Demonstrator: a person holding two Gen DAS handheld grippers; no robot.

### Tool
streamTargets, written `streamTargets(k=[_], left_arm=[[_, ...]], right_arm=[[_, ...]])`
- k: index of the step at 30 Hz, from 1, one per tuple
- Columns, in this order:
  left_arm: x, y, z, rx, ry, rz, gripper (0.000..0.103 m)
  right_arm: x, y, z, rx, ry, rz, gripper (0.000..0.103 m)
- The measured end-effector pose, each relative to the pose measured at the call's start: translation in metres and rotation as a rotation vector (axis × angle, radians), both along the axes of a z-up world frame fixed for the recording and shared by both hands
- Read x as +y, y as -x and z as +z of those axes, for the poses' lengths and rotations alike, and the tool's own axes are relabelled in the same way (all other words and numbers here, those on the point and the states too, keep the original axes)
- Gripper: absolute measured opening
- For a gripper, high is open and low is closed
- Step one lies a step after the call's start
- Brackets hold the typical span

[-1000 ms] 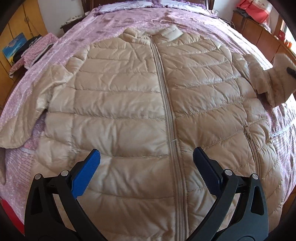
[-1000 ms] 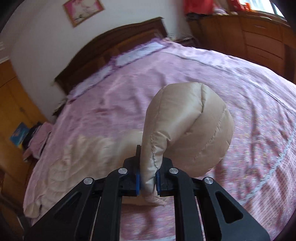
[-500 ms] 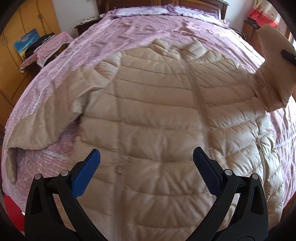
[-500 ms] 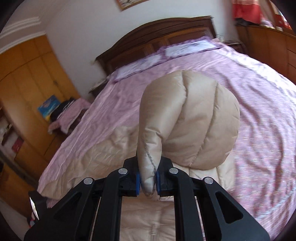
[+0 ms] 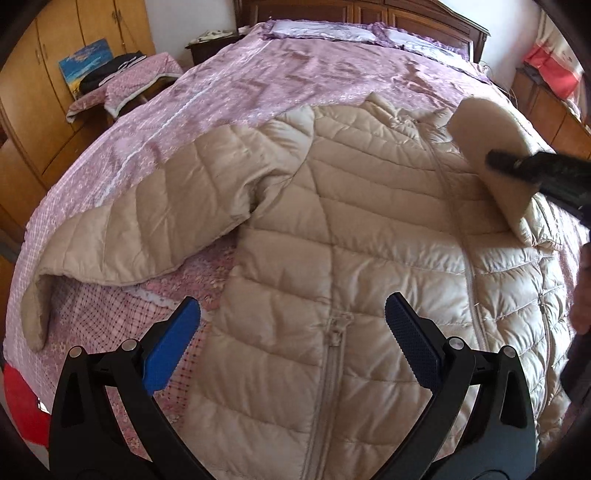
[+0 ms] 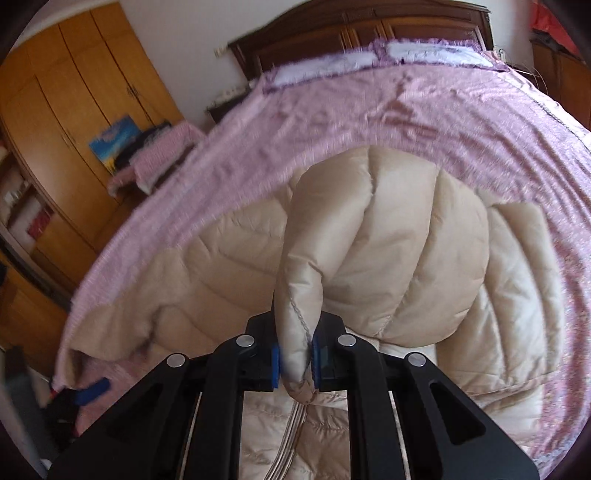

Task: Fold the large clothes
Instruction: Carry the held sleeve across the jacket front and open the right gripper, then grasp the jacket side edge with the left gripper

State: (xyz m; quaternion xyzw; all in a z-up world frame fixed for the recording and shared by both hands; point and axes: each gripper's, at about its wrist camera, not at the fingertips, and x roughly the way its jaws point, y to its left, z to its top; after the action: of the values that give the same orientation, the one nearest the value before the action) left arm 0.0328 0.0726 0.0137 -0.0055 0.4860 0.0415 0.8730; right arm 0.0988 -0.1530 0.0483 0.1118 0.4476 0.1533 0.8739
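Observation:
A beige quilted down jacket point(image 5: 332, 240) lies front up, zipped, on the pink bedspread point(image 5: 258, 85). Its left sleeve point(image 5: 140, 229) stretches flat toward the bed's left edge. My right gripper point(image 6: 295, 363) is shut on the cuff of the right sleeve point(image 6: 388, 251), which hangs lifted and folded over the jacket's chest; from the left wrist view that sleeve point(image 5: 491, 155) and the black right gripper point(image 5: 495, 160) show at the upper right. Above the jacket's lower left front, near a pocket zip, my left gripper point(image 5: 291, 339) hangs open with nothing between its blue pads.
Wooden wardrobes point(image 5: 44, 85) line the left wall, with a small cloth-covered table point(image 5: 125, 85) holding dark items. A dark headboard point(image 6: 369, 33) and pillows stand at the far end. A red item point(image 5: 22, 406) sits off the bed's near left corner. A hand point(image 5: 583, 288) shows at the right edge.
The right gripper has carried the held sleeve leftward from beside the bed to over the jacket's chest. The left gripper has shifted left, from over the centre zip toward the jacket's left side.

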Motion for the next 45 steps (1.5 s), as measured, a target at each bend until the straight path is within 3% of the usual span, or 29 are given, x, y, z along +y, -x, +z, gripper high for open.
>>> streamTargets(k=[5, 10, 11, 12, 13, 22, 29, 37, 45], left_arm=[[0.006, 0.000, -0.006, 0.010, 0.009, 0.009, 0.099], [0.005, 0.000, -0.007, 0.007, 0.012, 0.007, 0.099], [0.005, 0.000, -0.007, 0.007, 0.013, 0.007, 0.099], [0.005, 0.000, -0.007, 0.008, 0.013, 0.007, 0.099], [0.005, 0.000, -0.007, 0.009, 0.013, 0.007, 0.099], [0.000, -0.003, 0.001, 0.000, -0.006, -0.017, 0.099], [-0.025, -0.017, 0.032, -0.013, 0.023, -0.128, 0.099], [-0.112, -0.040, 0.051, -0.052, 0.023, -0.316, 0.099], [-0.210, -0.063, 0.027, -0.086, 0.010, -0.491, 0.099]], right_arm=[[0.013, -0.003, -0.031, 0.053, 0.052, -0.006, 0.016], [0.018, 0.000, -0.040, 0.059, 0.041, 0.001, 0.041], [0.019, 0.000, -0.041, 0.060, 0.035, 0.007, 0.051], [0.020, 0.002, -0.040, 0.054, 0.018, 0.012, 0.085], [0.021, 0.006, -0.037, 0.032, 0.019, -0.003, 0.097], [0.020, 0.025, -0.006, -0.003, -0.002, 0.015, 0.097], [-0.030, 0.054, 0.028, -0.042, 0.061, -0.101, 0.098], [-0.107, 0.075, 0.014, 0.010, 0.158, -0.321, 0.098], [-0.159, 0.089, -0.011, 0.078, 0.158, -0.454, 0.098]])
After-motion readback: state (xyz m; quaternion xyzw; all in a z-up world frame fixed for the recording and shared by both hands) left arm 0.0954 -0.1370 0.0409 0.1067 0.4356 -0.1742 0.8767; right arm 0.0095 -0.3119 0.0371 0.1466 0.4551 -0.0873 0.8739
